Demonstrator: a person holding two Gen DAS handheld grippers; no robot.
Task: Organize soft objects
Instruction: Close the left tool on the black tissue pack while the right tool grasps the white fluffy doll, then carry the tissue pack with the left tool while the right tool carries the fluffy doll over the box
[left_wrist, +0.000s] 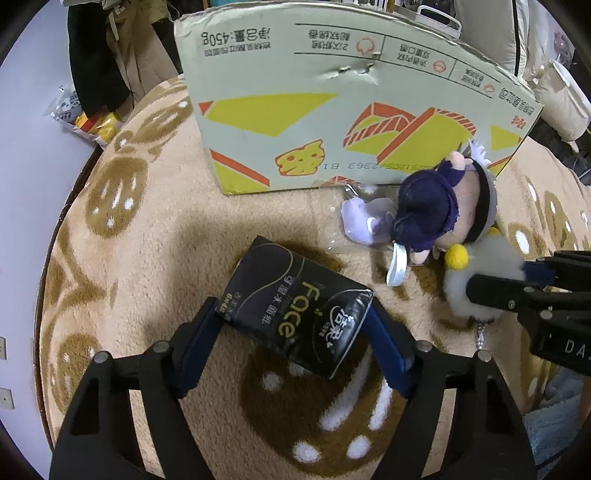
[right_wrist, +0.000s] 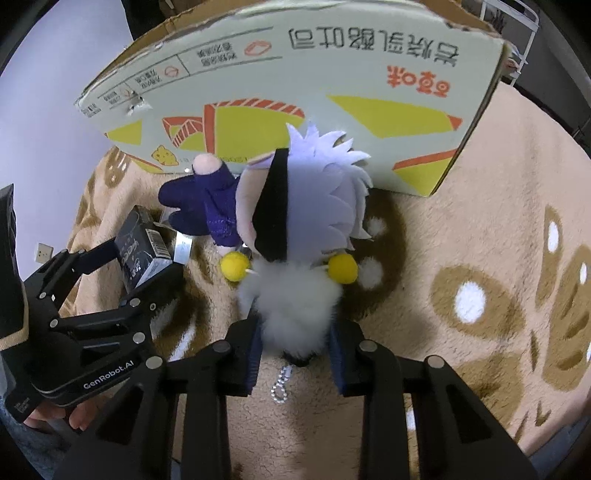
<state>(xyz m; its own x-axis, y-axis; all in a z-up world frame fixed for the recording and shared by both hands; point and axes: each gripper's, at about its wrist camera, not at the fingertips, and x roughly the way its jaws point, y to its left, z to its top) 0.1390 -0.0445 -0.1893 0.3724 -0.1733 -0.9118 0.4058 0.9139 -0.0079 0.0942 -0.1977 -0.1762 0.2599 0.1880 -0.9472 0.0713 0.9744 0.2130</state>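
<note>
A black tissue pack lies tilted on the beige blanket. My left gripper has its blue pads against both ends of the pack, also visible in the right wrist view. A white fluffy charm with two yellow pompoms and a ball chain lies to the right. My right gripper is shut on its furry body. A plush doll with white spiky hair, a black blindfold and purple clothes rests its head against the charm. Whether the two are joined I cannot tell.
A large cardboard box printed in yellow and orange stands just behind the toys. A small lavender toy in a clear bag lies left of the doll. The patterned blanket covers the round surface. A snack bag sits far left.
</note>
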